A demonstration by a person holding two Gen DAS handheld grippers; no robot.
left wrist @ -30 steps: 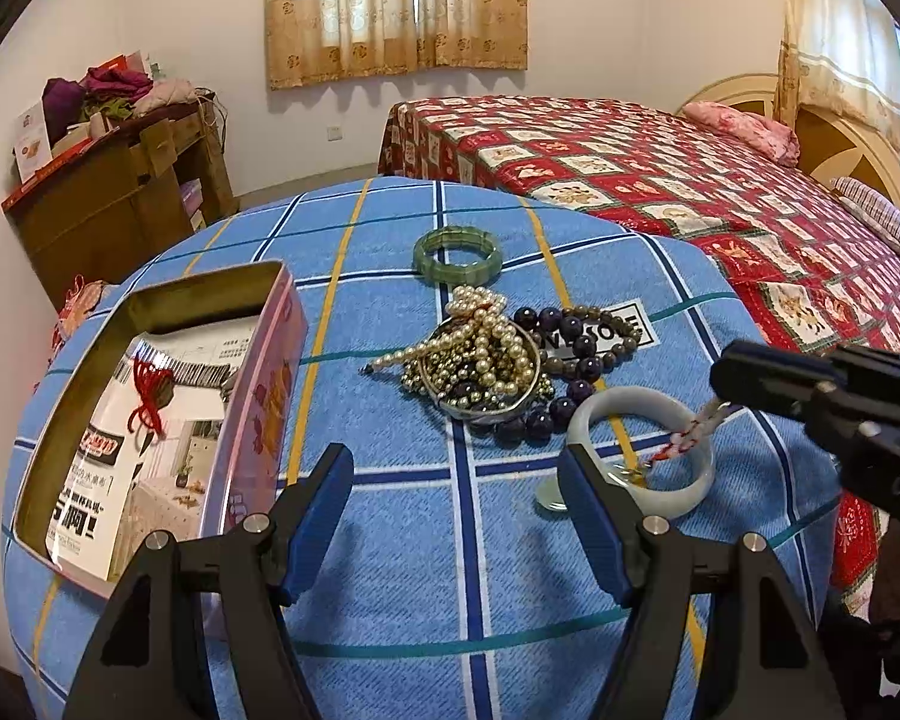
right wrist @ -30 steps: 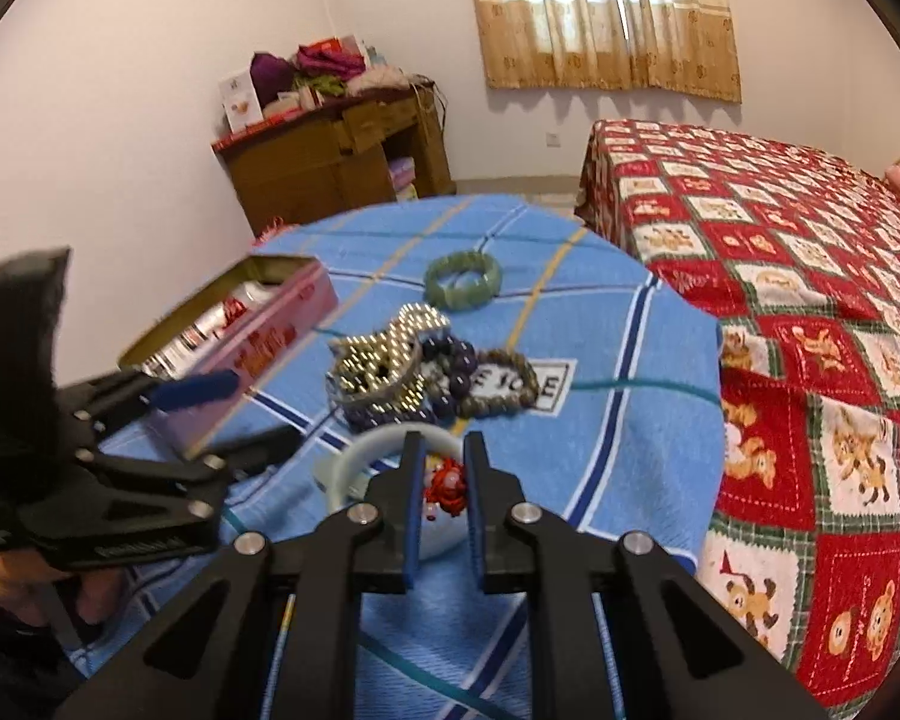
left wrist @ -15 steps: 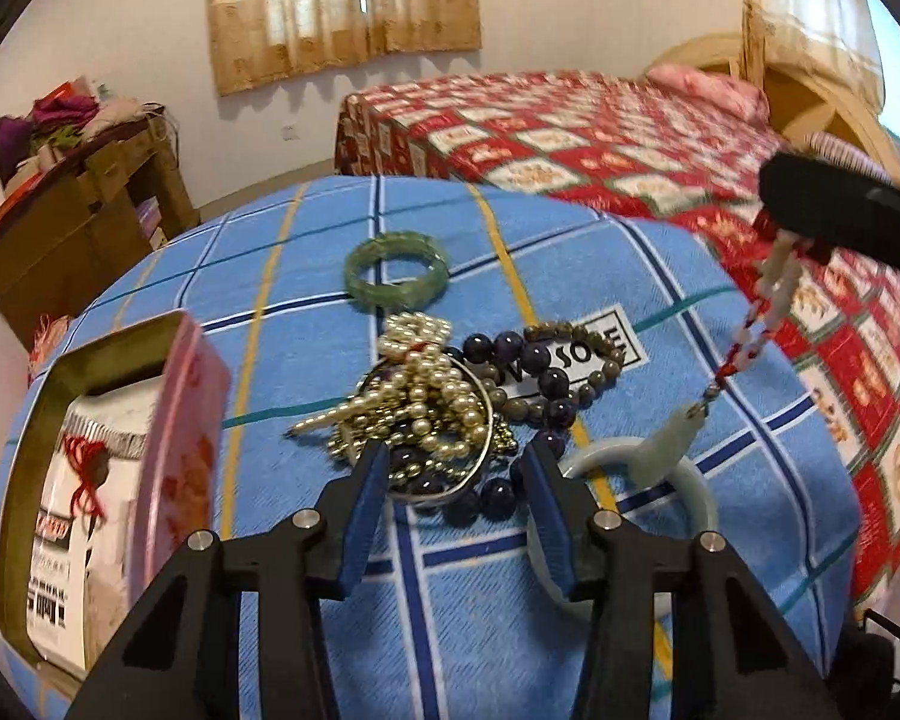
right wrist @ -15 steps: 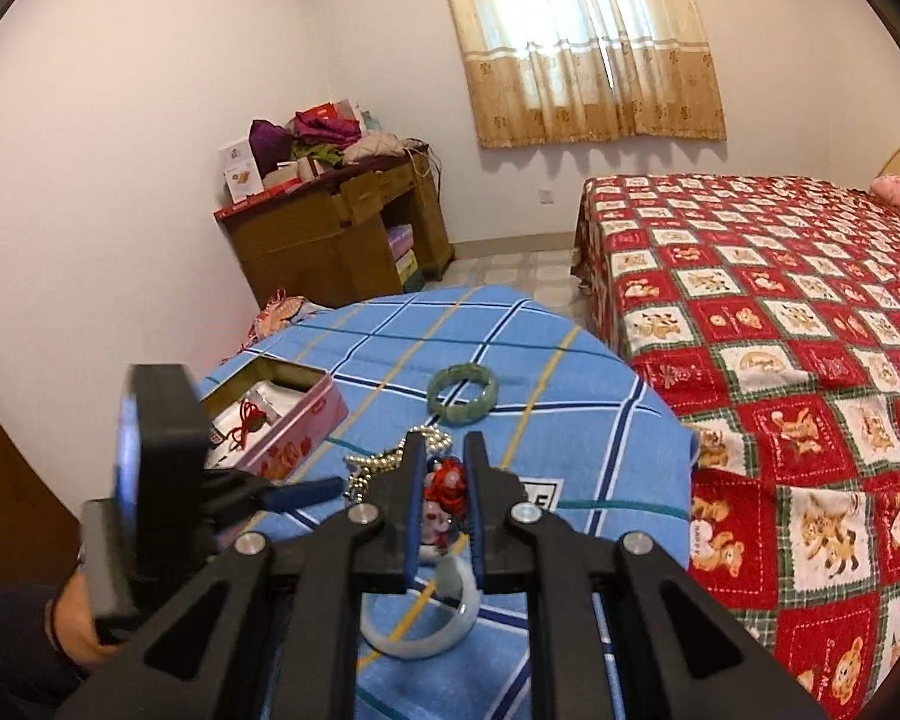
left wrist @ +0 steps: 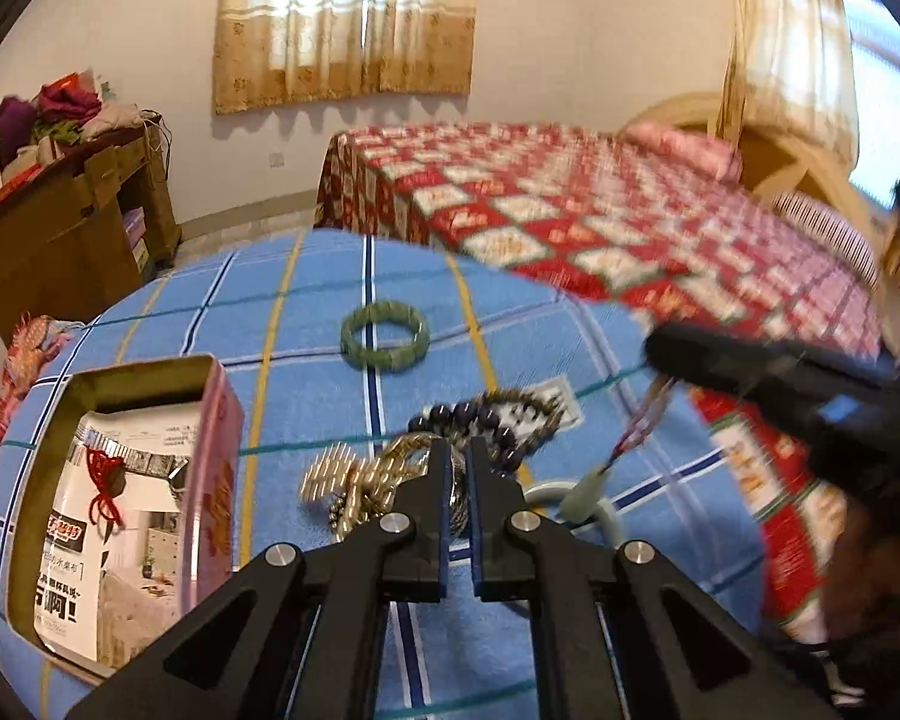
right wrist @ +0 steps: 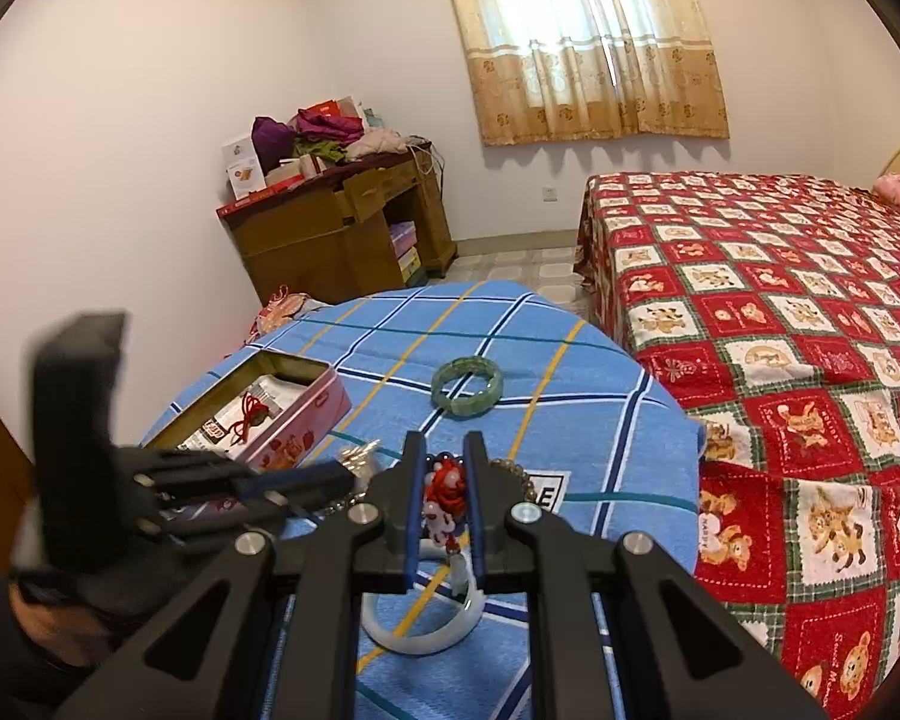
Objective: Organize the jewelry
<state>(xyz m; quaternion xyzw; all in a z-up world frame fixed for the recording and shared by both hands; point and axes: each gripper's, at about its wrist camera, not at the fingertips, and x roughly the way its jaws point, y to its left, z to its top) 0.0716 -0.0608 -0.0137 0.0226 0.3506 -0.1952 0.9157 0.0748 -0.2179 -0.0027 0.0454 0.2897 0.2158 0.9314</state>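
On the blue checked cloth [left wrist: 306,324] lies a heap of jewelry. My left gripper [left wrist: 459,450] is shut on the pearl necklace [left wrist: 348,480], right where it tangles with a silver ring. Dark bead bracelets [left wrist: 480,420] lie just behind it. A green bracelet [left wrist: 384,333] [right wrist: 467,387] rests farther back, on its own. My right gripper [right wrist: 446,444] is shut on the red knot [right wrist: 447,489] of a corded jade pendant [left wrist: 582,495], which dangles over a white bangle [right wrist: 420,630]. The open pink tin [left wrist: 120,480] [right wrist: 258,414] at the left holds a printed sheet and a red cord.
A bed with a red patterned quilt [right wrist: 810,330] runs along the right, close to the cloth's edge. A wooden desk piled with clothes and boxes [right wrist: 336,222] stands by the far wall. A person's hand [right wrist: 48,630] holds the left gripper [right wrist: 294,483].
My left gripper went from wide open to shut over the pearl heap and rose a little. The right gripper lifted the pendant, so its cord now hangs free above the white bangle.
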